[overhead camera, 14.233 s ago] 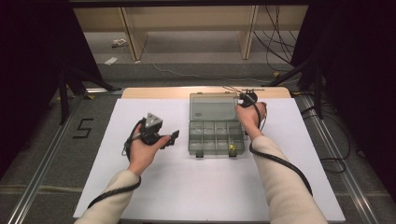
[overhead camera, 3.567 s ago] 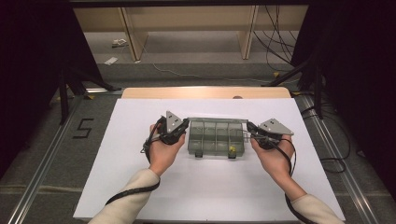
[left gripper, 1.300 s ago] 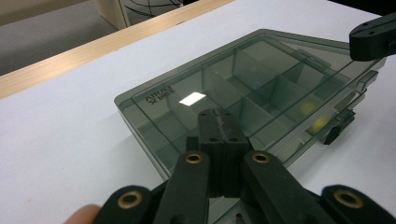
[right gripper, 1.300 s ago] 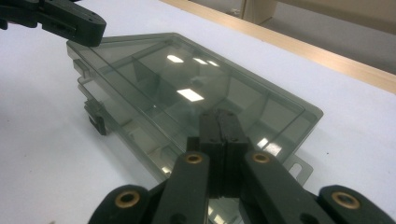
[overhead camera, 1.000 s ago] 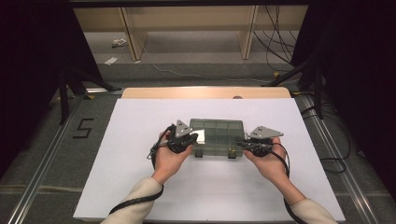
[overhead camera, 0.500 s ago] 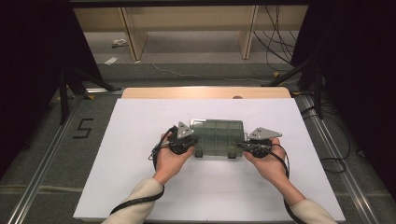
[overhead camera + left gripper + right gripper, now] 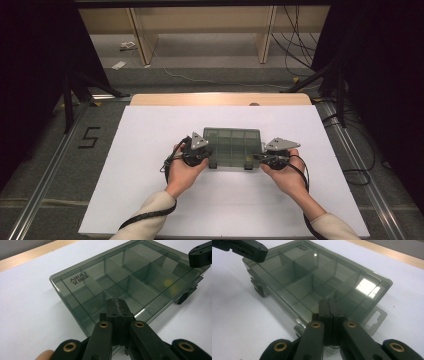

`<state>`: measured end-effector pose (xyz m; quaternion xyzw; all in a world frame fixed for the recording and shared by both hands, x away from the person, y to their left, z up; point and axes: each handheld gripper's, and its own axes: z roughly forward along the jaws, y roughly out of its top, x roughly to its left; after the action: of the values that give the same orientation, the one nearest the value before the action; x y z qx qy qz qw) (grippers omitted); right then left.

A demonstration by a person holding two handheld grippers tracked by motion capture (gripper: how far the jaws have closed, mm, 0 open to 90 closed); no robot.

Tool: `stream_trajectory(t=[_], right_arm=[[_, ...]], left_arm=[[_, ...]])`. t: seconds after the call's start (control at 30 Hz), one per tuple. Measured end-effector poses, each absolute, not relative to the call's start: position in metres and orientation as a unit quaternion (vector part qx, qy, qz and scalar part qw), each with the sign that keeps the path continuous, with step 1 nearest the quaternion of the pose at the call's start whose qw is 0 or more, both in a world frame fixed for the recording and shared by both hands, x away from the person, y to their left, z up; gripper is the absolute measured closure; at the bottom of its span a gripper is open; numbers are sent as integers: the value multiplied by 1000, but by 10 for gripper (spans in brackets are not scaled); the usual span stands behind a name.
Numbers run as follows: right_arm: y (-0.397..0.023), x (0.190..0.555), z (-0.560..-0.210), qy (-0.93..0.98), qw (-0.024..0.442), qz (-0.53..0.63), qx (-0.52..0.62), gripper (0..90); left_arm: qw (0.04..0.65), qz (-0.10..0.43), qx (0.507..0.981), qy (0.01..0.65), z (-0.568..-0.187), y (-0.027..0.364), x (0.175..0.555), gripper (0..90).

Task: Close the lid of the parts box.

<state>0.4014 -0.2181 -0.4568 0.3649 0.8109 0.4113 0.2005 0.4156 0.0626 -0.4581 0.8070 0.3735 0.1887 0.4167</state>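
Grippers have closed in since the earlier frames: left gripper (image 7: 196,156) and right gripper (image 7: 270,158) now flank the compartment box (image 7: 232,148), which lies lid-shut between them after standing open before. Both have their jaws pressed fully together, gripping nothing, tips resting over the lid's near corners. White table sheet (image 7: 150,145), wooden edge (image 7: 165,99) and grey floor (image 7: 50,150) lie beyond.

Smoky translucent compartment box (image 7: 232,147), lid closed, lies flat mid-table.
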Motion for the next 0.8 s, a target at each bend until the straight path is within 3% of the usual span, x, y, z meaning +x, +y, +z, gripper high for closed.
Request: stream_trajectory(t=[0.4,0.53,0.8], right_arm=[[-219,402,-461,808,199,413,370,900],[-225,398,-460,802,204,428,364,794],[-248,381,-454,788,212,460,349,564]], left_arm=[[421,191,806,371,-462,64,415,897],[432,186,811,348,-461,71,411,759],[462,177,804,331,-453,102,384,377]])
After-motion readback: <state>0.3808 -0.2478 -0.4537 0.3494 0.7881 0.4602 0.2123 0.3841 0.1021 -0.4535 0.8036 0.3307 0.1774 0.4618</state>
